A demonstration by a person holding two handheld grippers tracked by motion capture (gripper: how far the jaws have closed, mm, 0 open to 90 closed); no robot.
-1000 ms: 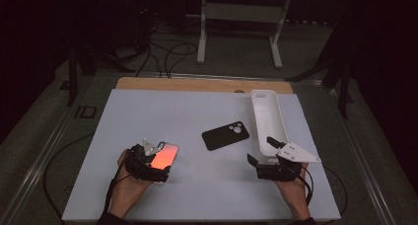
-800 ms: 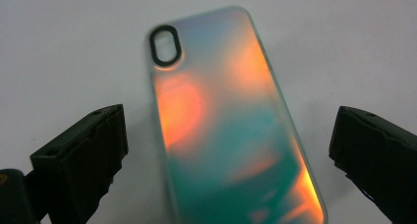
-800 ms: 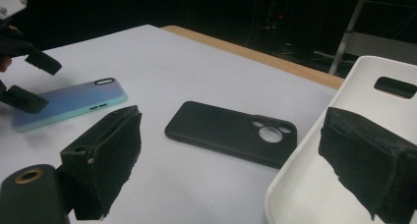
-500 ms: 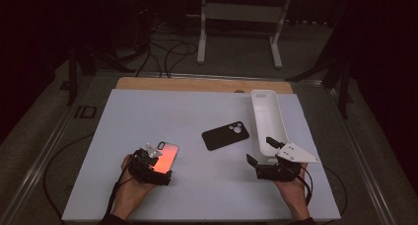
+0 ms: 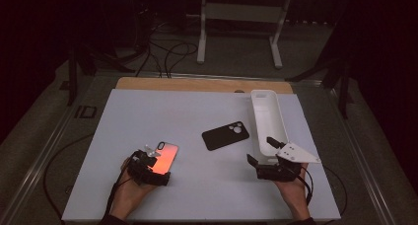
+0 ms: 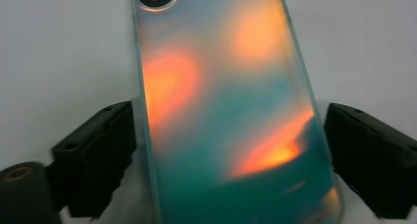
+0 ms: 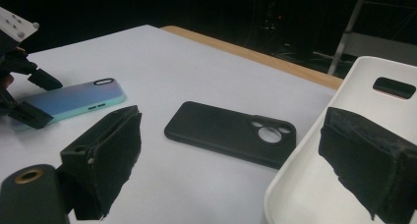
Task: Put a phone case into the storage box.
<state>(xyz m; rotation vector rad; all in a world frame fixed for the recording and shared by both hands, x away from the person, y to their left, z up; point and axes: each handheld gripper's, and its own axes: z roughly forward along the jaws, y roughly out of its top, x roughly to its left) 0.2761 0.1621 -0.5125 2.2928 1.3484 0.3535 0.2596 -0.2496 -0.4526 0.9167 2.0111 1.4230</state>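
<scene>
An iridescent orange-teal phone case (image 5: 165, 155) lies flat on the white table (image 5: 162, 111) at the front left. My left gripper (image 5: 154, 165) is open, its jaws close on either side of the case's near end (image 6: 231, 111). A black phone case (image 5: 226, 134) lies camera holes up in the middle. A white phone case (image 5: 266, 117) lies hollow side up at the right. My right gripper (image 5: 261, 151) is open at that case's near end, its right jaw over the white rim (image 7: 314, 184). The black case (image 7: 231, 128) and the left gripper (image 7: 27, 98) lie beyond.
A wooden strip (image 5: 197, 84) runs along the table's far edge. Behind it on the floor stand a white frame (image 5: 203, 32) and loose cables (image 5: 167, 52). Open table surface lies between the two hands and at the back left.
My left hand has drawn back slightly toward the front edge while the iridescent case stays put. The right gripper and the other two cases have not moved.
</scene>
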